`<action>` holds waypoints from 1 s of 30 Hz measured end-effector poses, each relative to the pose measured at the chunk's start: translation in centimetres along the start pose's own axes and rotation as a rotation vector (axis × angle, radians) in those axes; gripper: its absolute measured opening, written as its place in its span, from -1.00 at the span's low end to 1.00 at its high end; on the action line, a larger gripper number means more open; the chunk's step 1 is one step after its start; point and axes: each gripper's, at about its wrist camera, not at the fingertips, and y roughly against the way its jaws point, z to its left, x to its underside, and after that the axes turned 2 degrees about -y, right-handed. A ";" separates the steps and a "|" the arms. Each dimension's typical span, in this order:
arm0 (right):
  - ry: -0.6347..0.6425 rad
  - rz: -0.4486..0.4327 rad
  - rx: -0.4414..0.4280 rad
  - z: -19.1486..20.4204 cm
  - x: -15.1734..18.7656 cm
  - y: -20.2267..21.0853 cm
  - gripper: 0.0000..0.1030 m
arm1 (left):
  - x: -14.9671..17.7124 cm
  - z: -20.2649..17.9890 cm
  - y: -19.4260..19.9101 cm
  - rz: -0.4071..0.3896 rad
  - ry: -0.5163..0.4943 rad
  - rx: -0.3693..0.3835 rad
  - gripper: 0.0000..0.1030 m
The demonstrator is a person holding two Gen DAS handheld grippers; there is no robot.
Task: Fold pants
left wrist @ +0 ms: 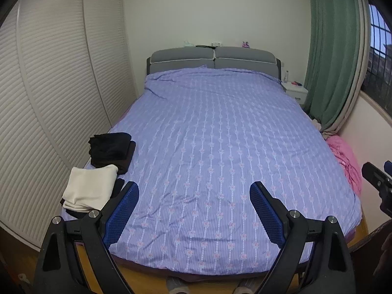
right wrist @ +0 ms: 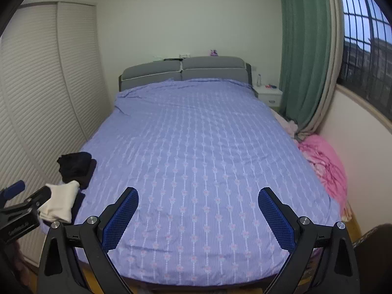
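- Pants: folded cream pair (left wrist: 89, 187) lying at the near left corner of the bed, on top of dark clothing; just behind it, a stack of black folded pants (left wrist: 111, 150), touching the cream pair's far edge.
- Left gripper (left wrist: 194, 193) held above the foot of the bed, blue-padded fingers (left wrist: 122, 216) spread wide, nothing between them; cream pair just left of the left finger.
- Right gripper (right wrist: 198, 199) likewise above the foot of the bed, fingers (right wrist: 275, 220) spread wide and holding nothing.
- Seen from the right wrist view: left gripper's black body and blue pad at the left edge, overlapping the cream pair (right wrist: 60, 205), with the black stack (right wrist: 76, 169) beyond.
- Seen from the left wrist view: part of the right gripper at the far right edge, beside the bed.
- Purple patterned bedspread (left wrist: 220, 134) covering the bed, lightly wrinkled near the foot.
- Wooden floor (left wrist: 147, 280) below the foot of the bed; two grey-slippered feet (left wrist: 175, 285) at the bottom edge.
- Pink bedding (right wrist: 325, 161) heaped off the right side of the bed.
- Louvered wardrobe doors (left wrist: 49, 98) along the left wall.
- Green curtain (left wrist: 333, 49) on the right, beside a barred window (right wrist: 362, 36).
- White nightstand (left wrist: 295, 91) at the far right of the bed, small items on top, too small to identify.
- Grey padded headboard (left wrist: 213, 57) against the far wall, a few small objects along its top.
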 end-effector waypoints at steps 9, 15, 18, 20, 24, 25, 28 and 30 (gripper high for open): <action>-0.015 0.012 -0.014 0.3 0.3 -0.1 0.92 | 0.2 0.8 0.3 -0.010 0.018 -0.003 0.80; -0.021 0.014 -0.013 0.4 0.0 -0.3 0.92 | 0.2 0.8 0.0 -0.015 0.017 0.000 0.80; -0.015 0.018 -0.017 0.6 -0.1 -0.5 0.92 | 0.2 0.8 -0.2 -0.016 0.016 0.003 0.80; -0.013 0.015 -0.019 0.6 -0.1 -0.5 0.92 | 0.2 0.8 -0.3 -0.016 0.016 0.003 0.80; -0.020 0.017 -0.025 0.6 -0.2 -0.7 0.92 | 0.1 0.8 -0.4 -0.020 0.015 0.004 0.80; -0.020 0.018 -0.026 0.6 -0.2 -0.8 0.92 | 0.1 0.8 -0.4 -0.020 0.014 0.004 0.80; -0.021 0.014 -0.027 0.4 -0.2 -0.9 0.92 | 0.0 0.8 -0.6 -0.024 0.014 0.006 0.80; -0.020 0.011 -0.030 0.4 -0.3 -0.9 0.92 | -0.1 0.9 -0.7 -0.023 0.015 0.008 0.80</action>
